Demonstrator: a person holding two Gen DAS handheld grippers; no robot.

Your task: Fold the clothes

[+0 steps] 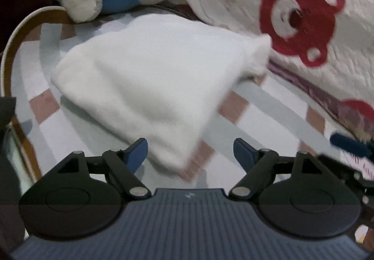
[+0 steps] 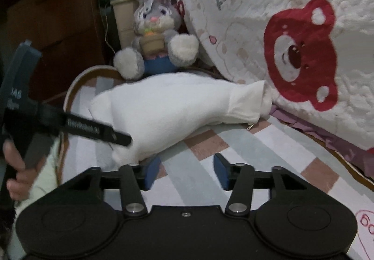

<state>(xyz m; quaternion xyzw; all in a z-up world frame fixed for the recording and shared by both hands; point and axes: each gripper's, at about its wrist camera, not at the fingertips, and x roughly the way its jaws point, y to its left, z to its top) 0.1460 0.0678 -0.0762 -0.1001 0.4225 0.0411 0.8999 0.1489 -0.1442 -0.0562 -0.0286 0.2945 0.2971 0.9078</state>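
The white garment [image 1: 149, 86] lies folded into a rough wedge on the striped rug [image 1: 268, 105], and everything else is best placed from it. Beyond its far edge sits a grey toy rabbit [image 2: 154, 35]; along its right side hangs a cream quilt printed with red bears [image 2: 301, 54], which the garment's narrow cuffed end touches or nearly touches. The fold looks finished for this pass, judging by how flat and doubled the cloth lies.

The left tongs [image 1: 190, 154] hover just at the garment's near corner, jaws standing wide apart with only cloth and rug visible in the gap; the pads press on nothing. The right tongs [image 2: 187, 171] sit near the garment's near edge, over bare rug, also spread with nothing between them. Both seem to stand clear so the cloth can settle without being dragged.

In the right wrist view the left tool's body crosses in front of the garment's left end, with a hand [image 2: 16, 166] wrapped around its handle.
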